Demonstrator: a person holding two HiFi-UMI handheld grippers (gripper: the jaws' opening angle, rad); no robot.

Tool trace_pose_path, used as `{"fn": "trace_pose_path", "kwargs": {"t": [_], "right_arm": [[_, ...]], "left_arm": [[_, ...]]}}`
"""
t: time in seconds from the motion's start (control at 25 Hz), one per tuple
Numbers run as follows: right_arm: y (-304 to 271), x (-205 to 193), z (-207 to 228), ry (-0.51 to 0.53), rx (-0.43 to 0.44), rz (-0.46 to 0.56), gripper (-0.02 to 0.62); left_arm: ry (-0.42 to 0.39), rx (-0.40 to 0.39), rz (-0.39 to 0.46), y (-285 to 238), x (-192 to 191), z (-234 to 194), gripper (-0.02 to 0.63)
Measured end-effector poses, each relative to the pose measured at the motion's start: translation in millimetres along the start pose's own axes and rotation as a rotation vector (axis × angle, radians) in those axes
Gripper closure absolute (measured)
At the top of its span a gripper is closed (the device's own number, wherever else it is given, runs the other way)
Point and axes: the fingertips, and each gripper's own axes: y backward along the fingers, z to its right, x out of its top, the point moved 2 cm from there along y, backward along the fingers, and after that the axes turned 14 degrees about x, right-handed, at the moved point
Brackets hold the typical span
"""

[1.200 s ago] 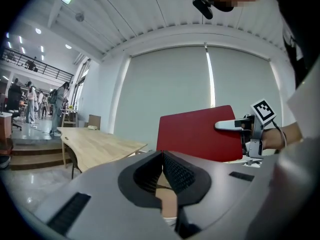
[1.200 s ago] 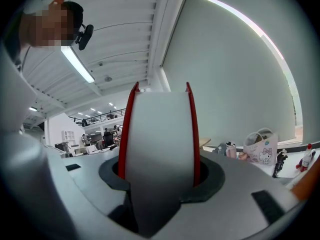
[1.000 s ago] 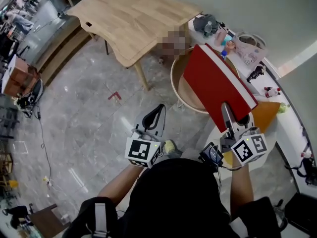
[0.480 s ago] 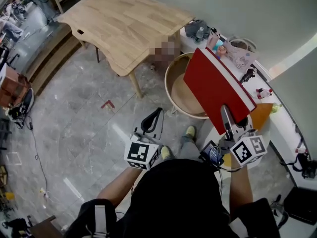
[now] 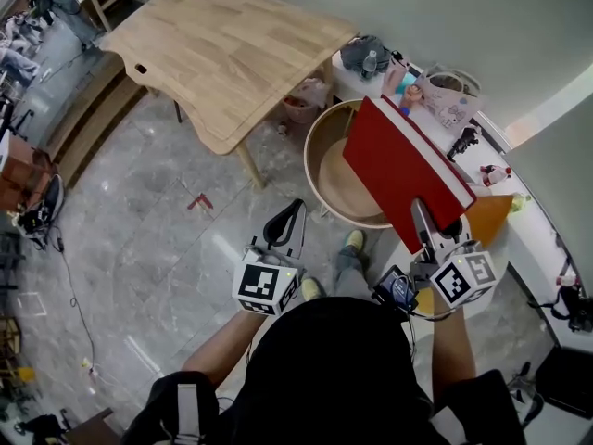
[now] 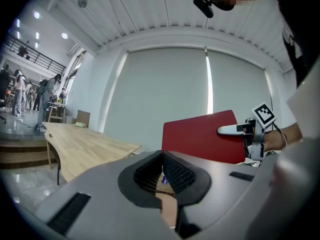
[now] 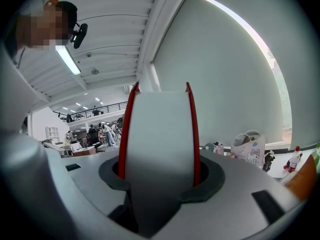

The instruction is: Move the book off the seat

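Now: right tongs (image 5: pixel 424 221) pinching tilted red book (image 5: pixel 398 165) over round wooden seat's (image 5: pixel 326 179) three o'clock rim; left tongs (image 6: pixel 161 156) pressed together, empty.

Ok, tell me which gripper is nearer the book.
Right. The right gripper is clamped on the book's near edge; the left gripper is off to its left, shut, clear of it.

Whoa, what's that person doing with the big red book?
A person holds a gripper in each hand. The right gripper has its jaws clamped on the edge of a red book and holds it up in the air, tilted, above the round wooden seat. The left gripper is shut and holds nothing, out over the floor. A wooden table stands close by.
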Motion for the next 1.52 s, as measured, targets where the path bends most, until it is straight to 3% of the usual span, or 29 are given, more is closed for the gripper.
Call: {"fn": "trace_pose_path", "kwargs": {"t": [0.32,0.8,1.08,1.28,1.52], "right_arm": [[-20.2,-5.8,73.3,-0.083,-0.048,-0.056,0.359],[-72.7,-70.5,199.7,-0.279,0.052,-0.24,0.359],[-97.0,-139.6,270.5,-0.484,0.115,-0.341,0.359],[-107.1,-203.1,312.1,-0.686,0.066,-0.37,0.359],[-115.0,-275.4,336.5,-0.815,0.072,-0.444,0.359]], "left_arm": [[-0.028,-0.02,-0.052,-74.6,0.7,21.0,0.591],[-0.094,-0.027,-0.173,-192.6,-7.6,61.1,0.591],[-0.113,-0.017,-0.23,-243.9,-38.1,79.2,0.591],[-0.145,-0.014,-0.269,-263.9,-65.5,78.4,0.591],[-0.127,0.012,-0.3,-279.5,-99.1,56.7,0.591]]}}
